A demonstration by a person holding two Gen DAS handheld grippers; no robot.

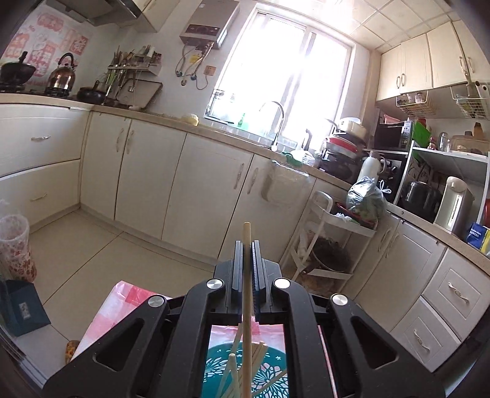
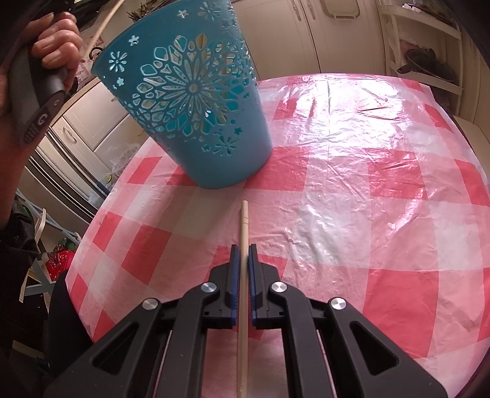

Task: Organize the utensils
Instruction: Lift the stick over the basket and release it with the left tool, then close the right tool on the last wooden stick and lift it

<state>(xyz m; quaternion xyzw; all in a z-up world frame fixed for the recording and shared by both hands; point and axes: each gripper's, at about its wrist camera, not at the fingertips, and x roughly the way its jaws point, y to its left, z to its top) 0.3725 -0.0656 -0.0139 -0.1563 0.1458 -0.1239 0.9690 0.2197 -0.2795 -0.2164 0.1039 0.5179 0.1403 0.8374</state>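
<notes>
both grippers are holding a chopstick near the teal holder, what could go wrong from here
1. The left gripper clamps its pale wooden chopstick far from the lower end, so the long free part could snag on the chopsticks already in the teal cut-out plastic holder.
2. The right gripper pinches its chopstick between thin fingers; it may pivot or slip.
3. A knock could tip the holder on the slick checked tablecloth.

Home kitchen, cream cabinets (image 1: 147, 171), sink tap (image 1: 275, 122) under window (image 1: 281, 67), kettle (image 1: 62, 75) on stove, water heater (image 1: 208, 24), checked tablecloth (image 2: 337, 183)
</notes>
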